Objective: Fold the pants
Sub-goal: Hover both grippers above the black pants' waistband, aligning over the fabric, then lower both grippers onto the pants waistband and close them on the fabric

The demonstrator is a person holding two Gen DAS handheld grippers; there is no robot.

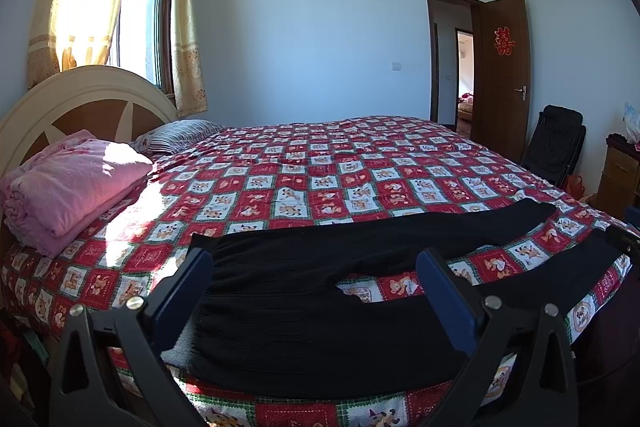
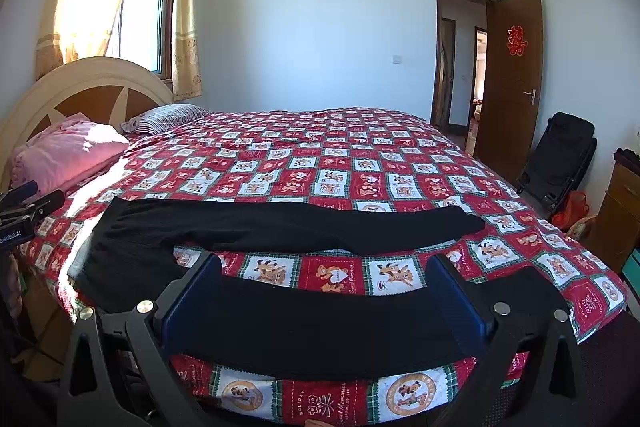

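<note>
On the near edge of the bed (image 1: 320,163) lay the pants (image 1: 304,315), black and soft-looking, with thin ribbed lines in the cloth. They were spread out flat on the red and white checked blanket (image 2: 340,163) with little cartoon animals on it. The pants lay long ways along the bed's edge, from side to side. The waist end pointed left, toward the headboard (image 1: 80,103), and the two legs pointed right, toward the door (image 2: 516,75). The legs were open like a thin letter V, with a strip of blanket showing between them. One leg lay farther in on the bed, and the other ran right along the edge. The left tongs (image 1: 316,291) were wide apart and held nothing; they hung over the waist and hip part of the pants. The right tongs (image 2: 324,295) were wide apart too, holding nothing, and they hung over the near leg. A folded pink blanket (image 1: 72,187) sat up by the headboard, well apart from the pants, with a striped pillow (image 1: 180,135) behind it. A black folded chair (image 2: 560,159) leaned on the wall near the door.
</note>
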